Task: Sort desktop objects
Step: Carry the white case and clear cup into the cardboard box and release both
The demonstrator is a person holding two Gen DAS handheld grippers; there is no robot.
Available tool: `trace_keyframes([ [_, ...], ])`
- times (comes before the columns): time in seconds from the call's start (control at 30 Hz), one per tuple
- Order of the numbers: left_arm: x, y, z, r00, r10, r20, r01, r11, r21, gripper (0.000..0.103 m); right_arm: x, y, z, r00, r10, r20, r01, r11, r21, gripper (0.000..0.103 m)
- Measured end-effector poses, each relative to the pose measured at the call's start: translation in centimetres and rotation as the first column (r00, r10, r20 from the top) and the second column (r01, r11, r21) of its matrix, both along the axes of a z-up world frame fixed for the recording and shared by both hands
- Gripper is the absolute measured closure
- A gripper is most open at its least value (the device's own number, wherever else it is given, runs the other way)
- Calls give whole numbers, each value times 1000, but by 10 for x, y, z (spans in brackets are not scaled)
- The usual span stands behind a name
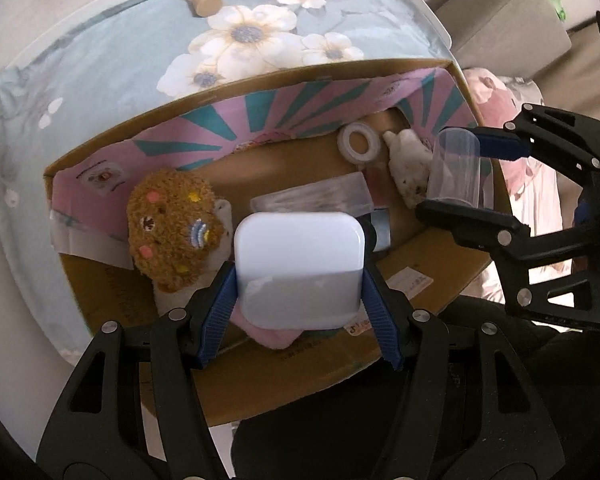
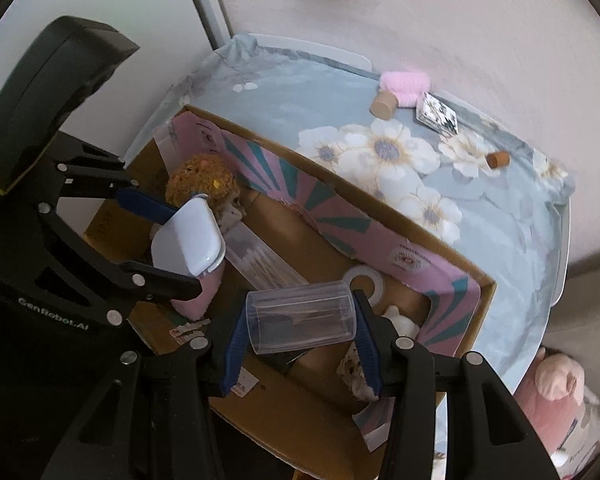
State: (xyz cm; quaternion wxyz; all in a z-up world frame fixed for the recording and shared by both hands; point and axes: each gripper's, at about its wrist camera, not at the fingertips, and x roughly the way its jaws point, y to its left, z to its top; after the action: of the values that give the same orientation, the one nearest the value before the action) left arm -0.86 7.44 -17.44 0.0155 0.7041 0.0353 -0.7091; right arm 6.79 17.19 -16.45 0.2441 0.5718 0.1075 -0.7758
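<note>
My left gripper (image 1: pixel 300 312) is shut on a white rounded box (image 1: pixel 300 256) and holds it above the open cardboard box (image 1: pixel 260 80). It also shows in the right wrist view (image 2: pixel 188 240). My right gripper (image 2: pixel 300 344) is shut on a clear plastic cylinder (image 2: pixel 300 316), held over the box's right end; the cylinder also shows in the left wrist view (image 1: pixel 456 168). Inside the box lie a brown plush cookie toy (image 1: pixel 172 228), a clear flat case (image 1: pixel 312 198), a white ring (image 1: pixel 358 144) and a white speckled item (image 1: pixel 410 172).
On the floral tablecloth (image 2: pixel 500 216) behind the box lie a pink fluffy item (image 2: pixel 404 84), a large cork (image 2: pixel 384 106), a small cork (image 2: pixel 498 159) and a small patterned packet (image 2: pixel 438 119). A pink plush sits off the table at the right (image 2: pixel 556 380).
</note>
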Motion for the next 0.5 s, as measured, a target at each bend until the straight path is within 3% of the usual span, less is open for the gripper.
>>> trace_keyframes([
  [0.43, 5, -2, -8, 1000, 12, 1, -12, 1000, 26, 44, 5, 6, -14, 996, -68, 58, 67, 998, 11, 58],
  [0.47, 5, -2, -7, 1000, 10, 2, -10, 1000, 26, 41, 5, 7, -15, 996, -73, 57, 73, 997, 13, 58],
  [0.5, 5, -1, -7, 1000, 10, 2, -10, 1000, 29, 26, 4, 8, -15, 995, -84, 55, 84, 996, 7, 58],
])
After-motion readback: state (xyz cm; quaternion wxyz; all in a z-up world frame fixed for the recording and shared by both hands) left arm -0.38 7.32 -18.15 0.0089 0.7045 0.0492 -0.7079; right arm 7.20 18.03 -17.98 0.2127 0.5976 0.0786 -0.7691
